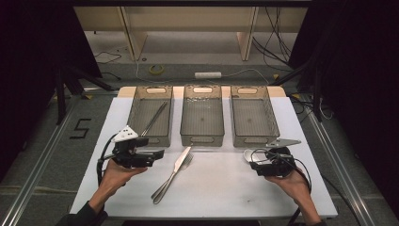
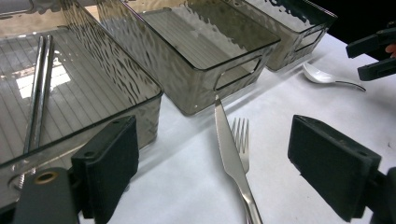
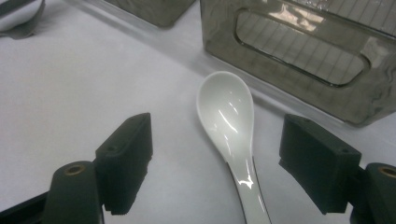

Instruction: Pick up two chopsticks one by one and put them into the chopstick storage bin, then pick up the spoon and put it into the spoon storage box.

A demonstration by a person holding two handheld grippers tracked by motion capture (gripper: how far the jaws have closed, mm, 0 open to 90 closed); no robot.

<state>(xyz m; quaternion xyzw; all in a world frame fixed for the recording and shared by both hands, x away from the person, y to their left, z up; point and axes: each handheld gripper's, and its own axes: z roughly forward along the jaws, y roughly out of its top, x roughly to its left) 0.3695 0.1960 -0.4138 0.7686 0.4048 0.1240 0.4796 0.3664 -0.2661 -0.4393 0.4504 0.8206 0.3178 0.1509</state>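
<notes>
The left hand enters from 7 o'clock and holds the left tool level, pointing toward 3 o'clock, jaws wide and empty; the right hand enters from 5 o'clock, its right tool aimed toward 9 o'clock, jaws wide either side of a glossy white ceramic spoon lying on the white worktop; the left gripper view brings out the rippled smoked-plastic walls of three bins, with metal chopsticks in the left one; a steel knife lies over a fork at centre.
</notes>
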